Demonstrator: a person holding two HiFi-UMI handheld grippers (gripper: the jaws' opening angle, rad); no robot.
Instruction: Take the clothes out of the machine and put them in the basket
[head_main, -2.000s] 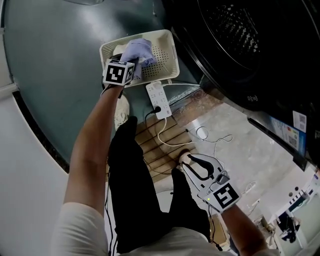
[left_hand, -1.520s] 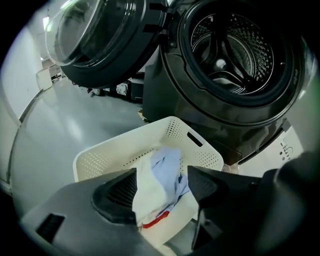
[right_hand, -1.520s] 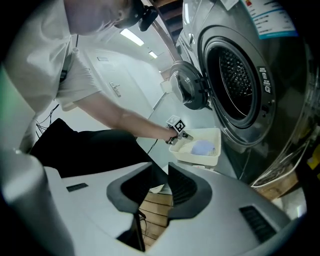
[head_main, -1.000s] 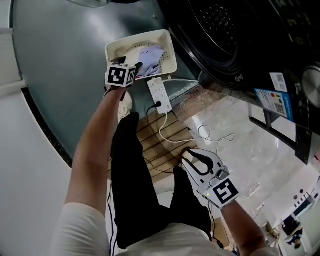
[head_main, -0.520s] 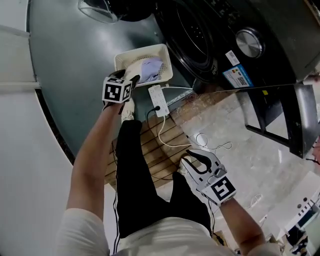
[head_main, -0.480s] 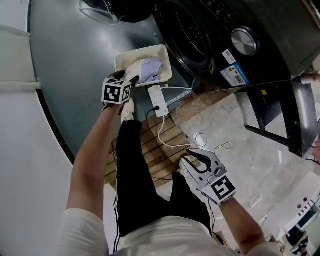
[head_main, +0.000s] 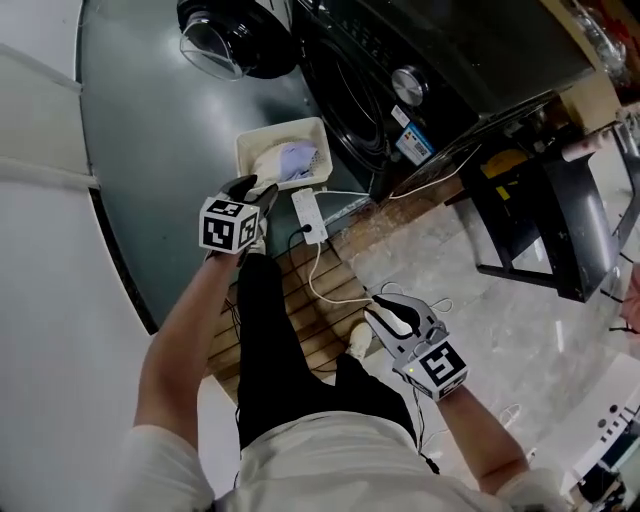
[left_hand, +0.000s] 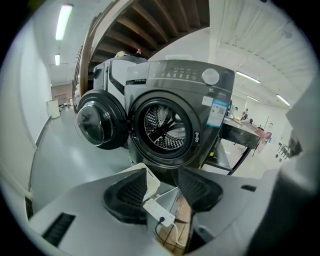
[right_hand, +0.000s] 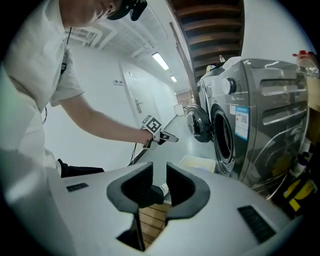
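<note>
Left gripper (left_hand: 162, 187) jaws, just closing, stand part open and empty; right gripper (right_hand: 157, 187) part open, empty. Hazard: a foot or jaw may snag the power strip (head_main: 309, 216) cable beside the basket (head_main: 270, 138)

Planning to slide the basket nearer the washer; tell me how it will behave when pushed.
The basket looks like thin plastic holding few clothes, so probably light and easy to slide. The floor looks smooth, so it may skid. Its low, wide shape seems unlikely to tip.
</note>
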